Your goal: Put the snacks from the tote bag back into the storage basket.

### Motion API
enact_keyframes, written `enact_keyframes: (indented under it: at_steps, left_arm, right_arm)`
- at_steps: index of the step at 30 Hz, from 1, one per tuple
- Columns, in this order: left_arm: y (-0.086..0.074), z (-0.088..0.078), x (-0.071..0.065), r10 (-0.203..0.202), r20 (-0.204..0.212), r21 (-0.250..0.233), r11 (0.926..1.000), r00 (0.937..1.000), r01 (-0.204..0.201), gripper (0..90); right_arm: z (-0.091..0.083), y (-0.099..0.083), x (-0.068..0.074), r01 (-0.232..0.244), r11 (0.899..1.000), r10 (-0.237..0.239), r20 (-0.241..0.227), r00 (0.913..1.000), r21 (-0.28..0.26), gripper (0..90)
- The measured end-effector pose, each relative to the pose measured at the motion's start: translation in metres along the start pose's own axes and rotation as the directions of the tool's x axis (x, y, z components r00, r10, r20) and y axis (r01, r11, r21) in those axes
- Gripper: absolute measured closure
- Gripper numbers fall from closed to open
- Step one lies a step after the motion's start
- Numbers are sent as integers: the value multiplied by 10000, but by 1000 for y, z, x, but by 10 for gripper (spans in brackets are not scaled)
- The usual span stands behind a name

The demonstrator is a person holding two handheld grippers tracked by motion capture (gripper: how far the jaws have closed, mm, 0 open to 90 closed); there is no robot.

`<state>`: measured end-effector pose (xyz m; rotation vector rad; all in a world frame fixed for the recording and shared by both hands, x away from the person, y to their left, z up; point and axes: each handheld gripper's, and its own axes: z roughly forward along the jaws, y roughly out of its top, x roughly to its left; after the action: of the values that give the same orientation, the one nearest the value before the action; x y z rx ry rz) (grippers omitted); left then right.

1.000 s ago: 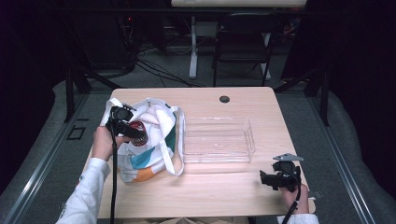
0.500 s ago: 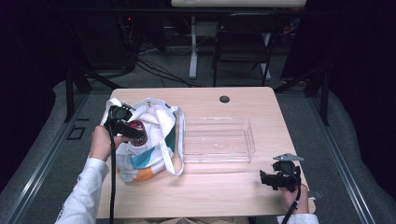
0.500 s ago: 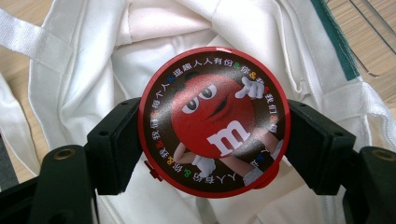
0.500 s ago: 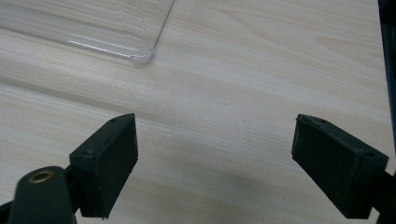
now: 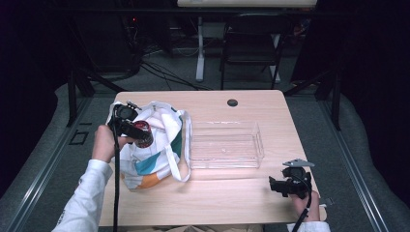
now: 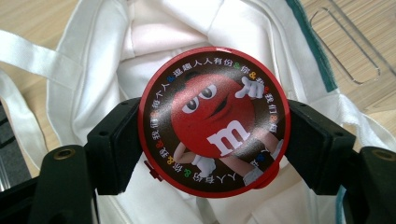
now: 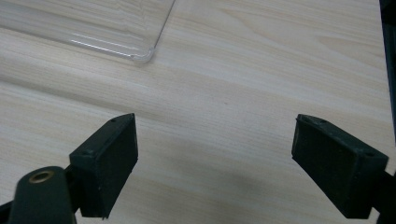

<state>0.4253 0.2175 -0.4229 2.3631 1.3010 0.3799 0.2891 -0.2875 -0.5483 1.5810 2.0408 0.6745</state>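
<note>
Red candy tin (image 6: 214, 122) sits clenched in your left tongs (image 6: 215, 140) just above the white tote bag (image 5: 154, 145); lift it straight clear of the handles, carry it level to the clear tray (image 5: 225, 145), right tongs (image 7: 215, 163) released over the surface (image 7: 261, 60).

We see the bag (image 5: 154, 154) on the left side of the table (image 5: 232, 203). The tray (image 5: 226, 145) sits just right of the bag, touching its strap. The tin (image 5: 143, 134) is over the open bag, between the jaws of the left gripper (image 5: 129, 126). The right gripper (image 5: 290, 184) is near the front right corner, apart from the tray.
</note>
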Motion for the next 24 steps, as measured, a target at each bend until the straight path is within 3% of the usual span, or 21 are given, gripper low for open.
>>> enact_keyframes:
  at_steps: [24]
  left_arm:
    - [33,-28,-9,266,-34,-219,9994,9996,-267,258]
  right_arm:
    - [-2,0,2,68,9999,-68,-34,10000,-76,140]
